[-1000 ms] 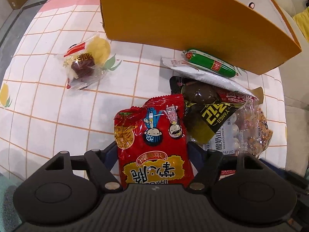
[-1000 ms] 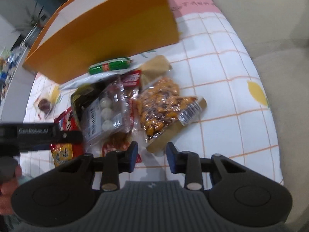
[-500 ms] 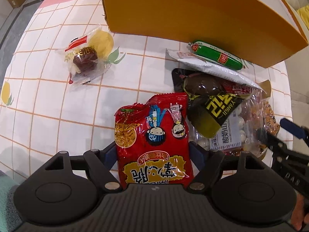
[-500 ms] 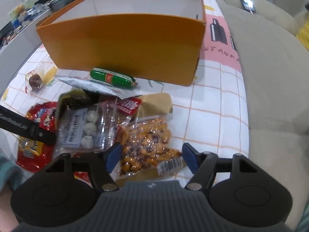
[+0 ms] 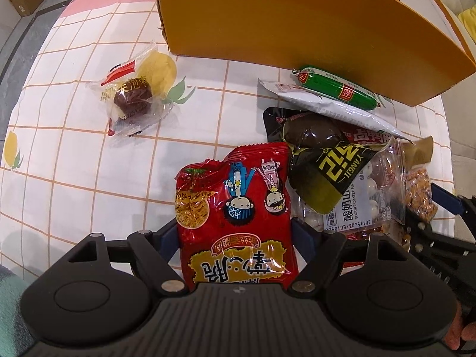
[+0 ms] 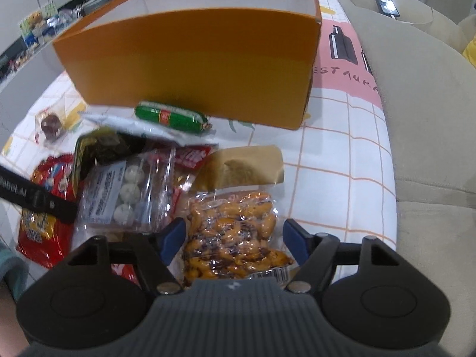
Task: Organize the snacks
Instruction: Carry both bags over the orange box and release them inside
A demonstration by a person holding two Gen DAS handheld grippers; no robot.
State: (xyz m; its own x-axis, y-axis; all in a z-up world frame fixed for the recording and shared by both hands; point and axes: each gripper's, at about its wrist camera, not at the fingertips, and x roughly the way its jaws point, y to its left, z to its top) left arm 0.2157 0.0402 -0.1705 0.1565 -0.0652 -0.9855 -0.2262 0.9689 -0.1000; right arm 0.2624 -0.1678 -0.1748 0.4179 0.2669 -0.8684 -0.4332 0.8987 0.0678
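Snacks lie scattered on the checked tablecloth [image 5: 74, 154] in front of the orange box [image 5: 297, 29], and on your left wrist camera your left gripper [image 5: 235, 235] has the red noodle-snack packet [image 5: 235, 217] between its blue-padded fingers [image 5: 169, 235]. Both pads sit right at the packet's edges, so your grip looks closed on it, though the packet lies flat on the cloth. Just right of it sits the black-and-yellow pouch [image 5: 321, 166], overlapping the clear bag of yogurt-coated balls [image 5: 369, 196]. Beyond those, a white sachet [image 5: 327, 104] lies against the green sausage [image 5: 336, 87], which rests just short of the box wall. Well apart to the left is the clear-wrapped chocolate cake [image 5: 134, 95]. Your right gripper [image 5: 440, 205] pokes in from the right edge beside the nut bag [image 5: 419, 190].

Over to your right wrist camera: your right gripper [image 6: 233, 235] is spread wide, fingers [image 6: 293, 239] standing either side of the bag of orange coated nuts [image 6: 235, 238] without pinching it. A tan pouch [image 6: 247, 166] lies just beyond the nuts. The yogurt-ball bag [image 6: 125, 190] is to the left, the green sausage [image 6: 172, 117] near the open box [image 6: 208, 59]. Your left gripper [image 6: 35, 199] crosses the red packet [image 6: 44, 226] at the left edge. A beige sofa [image 6: 416, 119] runs along the right.
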